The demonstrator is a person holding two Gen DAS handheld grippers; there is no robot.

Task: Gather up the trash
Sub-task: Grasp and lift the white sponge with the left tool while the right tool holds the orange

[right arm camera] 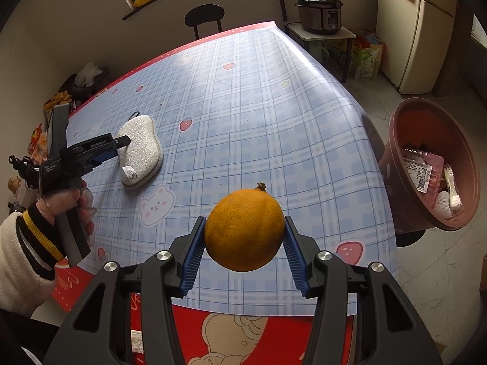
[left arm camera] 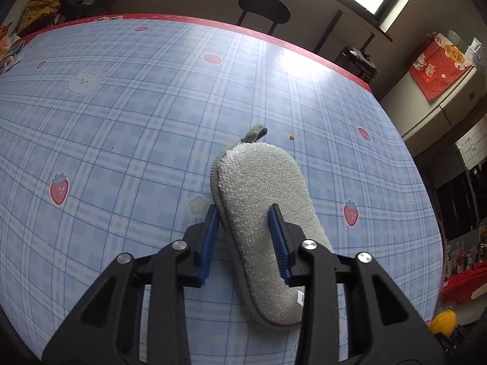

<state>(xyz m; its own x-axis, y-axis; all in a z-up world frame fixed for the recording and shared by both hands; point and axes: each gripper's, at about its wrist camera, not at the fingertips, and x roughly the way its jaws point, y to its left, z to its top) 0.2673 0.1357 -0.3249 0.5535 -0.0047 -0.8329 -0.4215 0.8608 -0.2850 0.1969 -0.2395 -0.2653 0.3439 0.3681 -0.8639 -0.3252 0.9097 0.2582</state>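
Kitchen-type room w/ a worktop [right arm camera: 243,115] covered by a blue plaid cloth printed w/ strawberries and bears; a black chair [right arm camera: 204,18] is seen at its far edge, a pressure cooker [right arm camera: 319,10] on a side stand beyond the far right corner. Left gripper [left arm camera: 245,213]: blue pads are closed onto a grey sponge pad [left arm camera: 261,210], gripped across its near half; the sponge extends fwd of the fingertips, its hanging loop at the far end. No earlier frame is given, so jaw motion is not stated. A small yellow crumb [left arm camera: 291,137] lies on the cloth just beyond and right of the sponge tip. Right gripper [right arm camera: 243,228]: clamped on an orange [right arm camera: 245,228], held between both pads above the near worktop edge, stem end pointing away. A brown bin [right arm camera: 432,164] w/ wrappers inside is seen to the right of this gripper, off the worktop edge. The person's left hand [right arm camera: 73,206], in a striped cuff, is seen at far left.
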